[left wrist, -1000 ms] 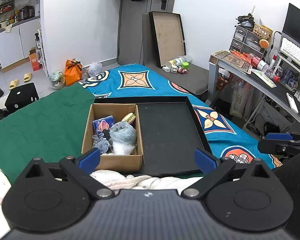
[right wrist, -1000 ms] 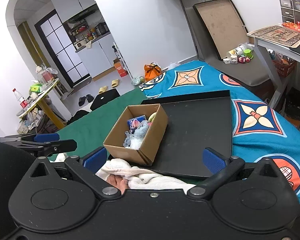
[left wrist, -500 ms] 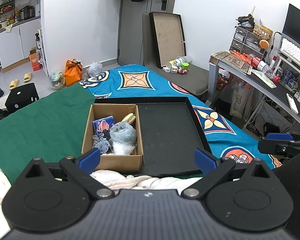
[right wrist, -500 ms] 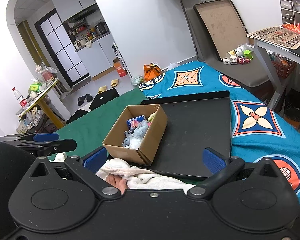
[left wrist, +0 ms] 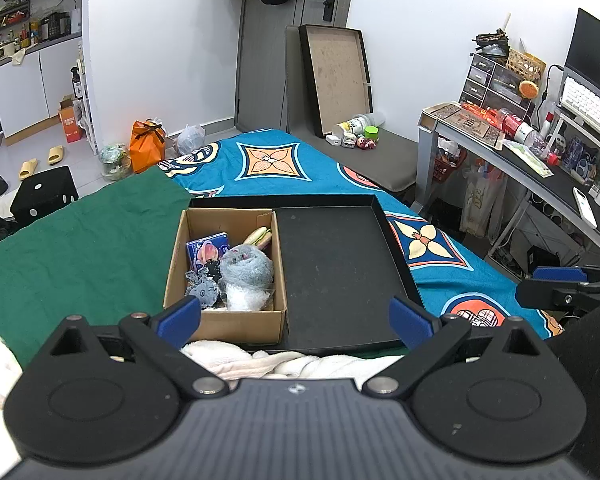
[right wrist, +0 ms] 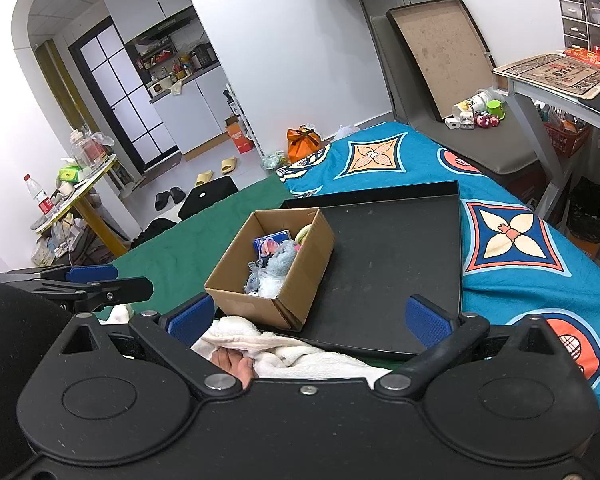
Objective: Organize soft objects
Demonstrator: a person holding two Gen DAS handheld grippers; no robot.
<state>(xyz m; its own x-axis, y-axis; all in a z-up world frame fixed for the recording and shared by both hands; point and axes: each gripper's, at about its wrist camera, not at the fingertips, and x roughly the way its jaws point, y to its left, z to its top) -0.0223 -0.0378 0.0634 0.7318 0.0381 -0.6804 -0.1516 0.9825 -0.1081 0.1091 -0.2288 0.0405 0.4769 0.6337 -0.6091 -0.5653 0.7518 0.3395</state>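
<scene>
Both grippers hang over the near edge of a bed, jaws spread wide and holding nothing. Ahead of the left gripper [left wrist: 296,318], a cardboard box [left wrist: 226,320] sits in the left part of a shallow black tray [left wrist: 340,272], just beyond the left blue pad. Inside the box lie a fluffy grey-blue soft toy [left wrist: 246,266], a crinkled clear plastic bag [left wrist: 246,298], a small blue printed packet [left wrist: 208,250], a dark grey plush piece [left wrist: 202,288] and a yellowish item [left wrist: 259,236] at the far corner. From the right gripper [right wrist: 308,318], the same box lies ahead and slightly left, the bare tray floor straight ahead. A cream towel [right wrist: 284,354] is bunched directly below both grippers, a hand [right wrist: 232,364] partly showing under it. The tray rests where green cloth [left wrist: 80,248] meets a blue patterned bedspread [left wrist: 276,160].
</scene>
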